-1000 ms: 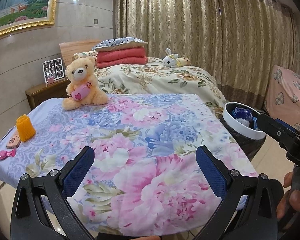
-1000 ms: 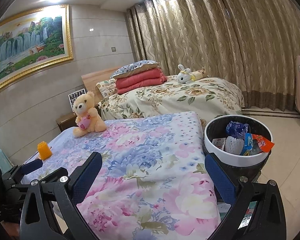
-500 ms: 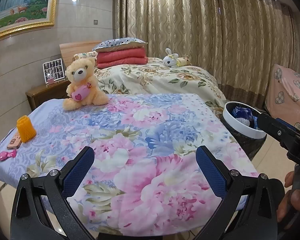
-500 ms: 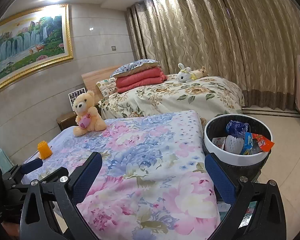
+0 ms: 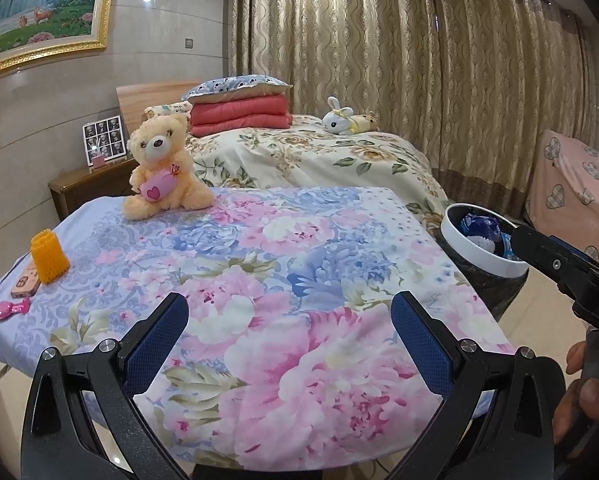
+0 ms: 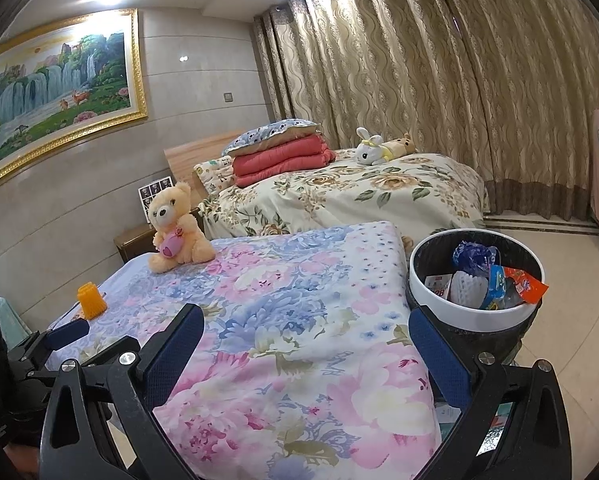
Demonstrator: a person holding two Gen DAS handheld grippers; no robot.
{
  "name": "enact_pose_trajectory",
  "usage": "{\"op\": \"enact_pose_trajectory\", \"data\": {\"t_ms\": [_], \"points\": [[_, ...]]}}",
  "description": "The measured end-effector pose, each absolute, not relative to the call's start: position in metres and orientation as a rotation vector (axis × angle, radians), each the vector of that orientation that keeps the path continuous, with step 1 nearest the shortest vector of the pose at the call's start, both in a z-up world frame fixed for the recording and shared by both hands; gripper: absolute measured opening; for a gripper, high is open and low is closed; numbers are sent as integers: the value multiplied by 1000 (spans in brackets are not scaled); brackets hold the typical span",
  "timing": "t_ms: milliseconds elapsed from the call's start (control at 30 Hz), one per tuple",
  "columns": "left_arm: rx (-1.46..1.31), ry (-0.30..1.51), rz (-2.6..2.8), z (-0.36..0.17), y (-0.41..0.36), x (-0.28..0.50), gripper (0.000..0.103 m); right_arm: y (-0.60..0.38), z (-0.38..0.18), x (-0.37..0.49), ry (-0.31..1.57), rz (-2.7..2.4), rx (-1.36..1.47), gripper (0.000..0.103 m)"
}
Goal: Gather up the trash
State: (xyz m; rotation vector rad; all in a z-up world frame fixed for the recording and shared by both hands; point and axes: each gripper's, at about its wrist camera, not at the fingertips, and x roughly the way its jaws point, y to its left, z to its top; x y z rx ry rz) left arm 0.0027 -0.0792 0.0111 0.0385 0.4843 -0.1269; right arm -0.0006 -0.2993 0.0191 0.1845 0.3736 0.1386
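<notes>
Left wrist view: the left gripper (image 5: 287, 328) hangs wide and empty above a floral-clothed table (image 5: 259, 264). Right wrist view: the right gripper (image 6: 305, 338), also wide and empty; beside the table, a white-rimmed black bin (image 6: 471, 316) holding crumpled wrappers (image 6: 495, 280).

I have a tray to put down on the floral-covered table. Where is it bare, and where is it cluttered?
The table is bare across the middle and near edge, from the teddy bear to the trash bin side. The left edge is crowded: orange holder, remote, pink toy.
</notes>
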Motion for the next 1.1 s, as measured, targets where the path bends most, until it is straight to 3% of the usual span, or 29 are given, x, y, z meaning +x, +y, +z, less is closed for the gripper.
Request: {"op": "enact_pose_trajectory", "data": {"t_ms": [1100], "points": [[38,490,-139,10,-81,1,103,-299,19,-1,379,138,187,103]]}}
